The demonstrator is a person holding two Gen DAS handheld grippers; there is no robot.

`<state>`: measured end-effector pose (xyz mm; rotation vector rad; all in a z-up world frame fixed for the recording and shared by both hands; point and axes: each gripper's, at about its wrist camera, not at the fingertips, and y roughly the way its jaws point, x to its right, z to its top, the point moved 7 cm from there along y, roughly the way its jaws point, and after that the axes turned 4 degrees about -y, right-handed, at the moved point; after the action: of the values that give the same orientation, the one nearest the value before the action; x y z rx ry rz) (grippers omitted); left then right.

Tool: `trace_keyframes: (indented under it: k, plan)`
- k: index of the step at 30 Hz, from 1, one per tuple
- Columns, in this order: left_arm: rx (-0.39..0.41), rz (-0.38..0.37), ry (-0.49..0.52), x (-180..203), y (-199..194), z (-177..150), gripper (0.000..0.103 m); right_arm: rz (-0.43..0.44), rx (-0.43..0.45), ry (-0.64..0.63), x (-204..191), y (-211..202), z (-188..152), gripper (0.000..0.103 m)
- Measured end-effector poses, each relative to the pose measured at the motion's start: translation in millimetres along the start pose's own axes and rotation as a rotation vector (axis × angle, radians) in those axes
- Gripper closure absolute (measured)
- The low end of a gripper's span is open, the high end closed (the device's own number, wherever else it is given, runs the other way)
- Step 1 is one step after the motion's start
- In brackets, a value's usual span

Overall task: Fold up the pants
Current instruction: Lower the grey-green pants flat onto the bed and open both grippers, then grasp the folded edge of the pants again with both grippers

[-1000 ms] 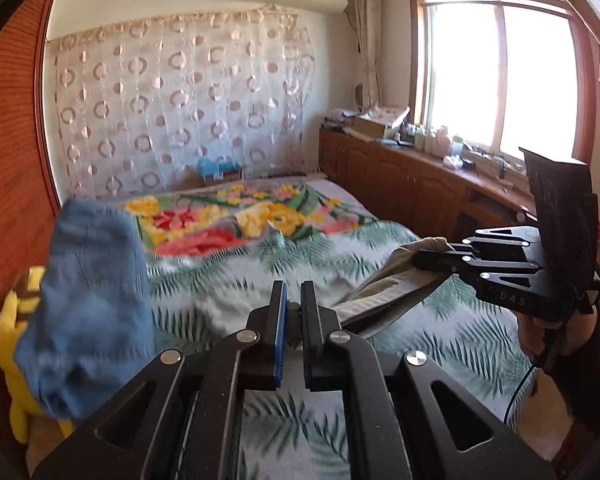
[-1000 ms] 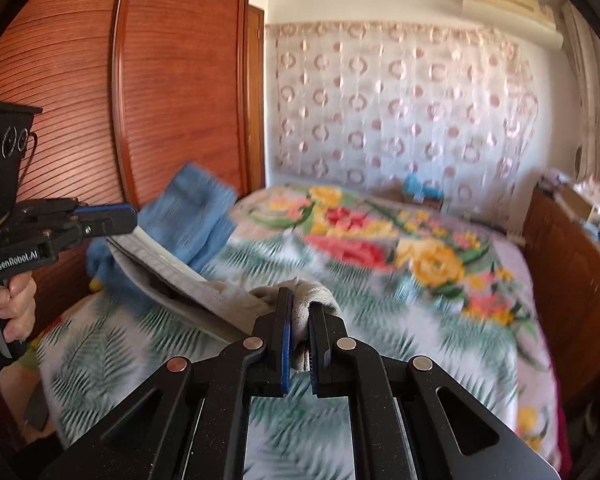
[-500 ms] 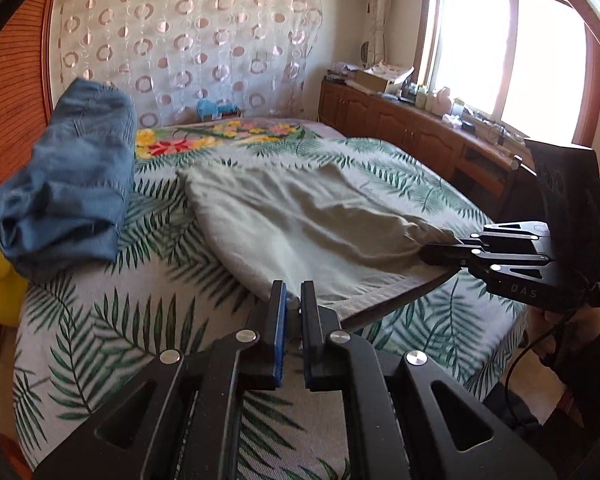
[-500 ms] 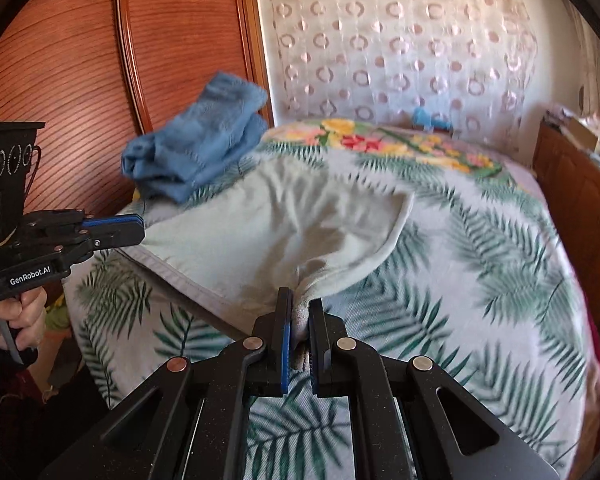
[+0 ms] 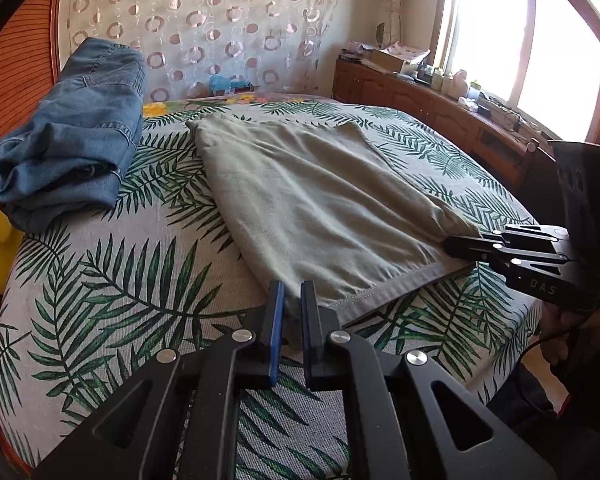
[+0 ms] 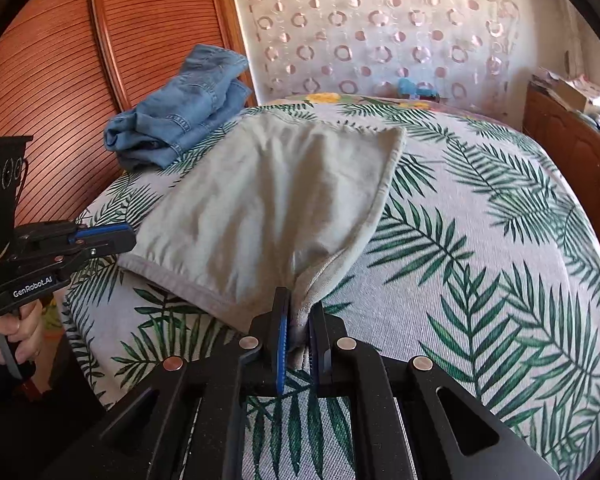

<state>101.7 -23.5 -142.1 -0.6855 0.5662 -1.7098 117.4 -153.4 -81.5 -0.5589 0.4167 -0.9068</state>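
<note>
Both grippers dropped, pants point(image 5: 316, 200) now spread flat on bed point(image 5: 140, 280). Left gripper point(image 5: 292, 300) and right gripper point(image 6: 298, 320) each pinch hem corners at 6 o'clock; jeans point(image 5: 72, 136) at 10 o'clock.

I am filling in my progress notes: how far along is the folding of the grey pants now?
Done: grey pants lie spread flat on the bed. In hand: left hand-held gripper and right hand-held gripper each pinch a near corner. Left: no fold is visible yet.

Bedroom: palm-print bedspread point(image 5: 100, 280), ring-pattern curtain point(image 5: 204, 20), slatted wood wardrobe point(image 6: 60, 60), bright window point(image 5: 520, 40), cluttered wooden cabinets point(image 5: 412, 96).
</note>
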Motion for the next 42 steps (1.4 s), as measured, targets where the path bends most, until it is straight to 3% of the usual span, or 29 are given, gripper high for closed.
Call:
trace_keyframes:
  k: [1,6,10,12,14,20,23,25,30,42]
  plan:
    - [-0.002,0.001,-0.002,-1,1,-1,0.093,0.001,0.005,0.007,0,-1,0,0.096]
    - [-0.014,0.018,-0.009,-3,6,-5,0.063,-0.015,0.018,0.017,-5,3,-7,0.091]
    - [-0.017,0.014,-0.024,-6,7,-4,0.052,-0.025,0.03,0.028,-4,8,-16,0.09]
    - [-0.021,0.011,-0.043,-10,8,-5,0.031,-0.03,0.035,0.029,-3,7,-17,0.09]
    - [-0.013,0.005,-0.035,-8,9,-6,0.028,-0.034,0.036,0.027,-3,6,-18,0.089]
    - [0.013,0.029,-0.013,-4,7,-9,0.027,-0.037,0.033,0.025,-3,5,-17,0.086]
    - [0.014,0.006,-0.042,-6,4,-8,0.027,-0.067,0.027,0.01,-1,4,-16,0.076]
    - [0.014,-0.02,-0.06,-6,3,-7,0.034,-0.068,0.026,0.009,0,3,-16,0.073]
    - [0.016,-0.068,-0.076,-4,1,-7,0.068,-0.079,0.023,-0.005,-1,5,-15,0.07]
    - [0.021,-0.077,-0.096,-4,4,-6,0.071,-0.073,0.012,-0.026,-2,6,-15,0.069]
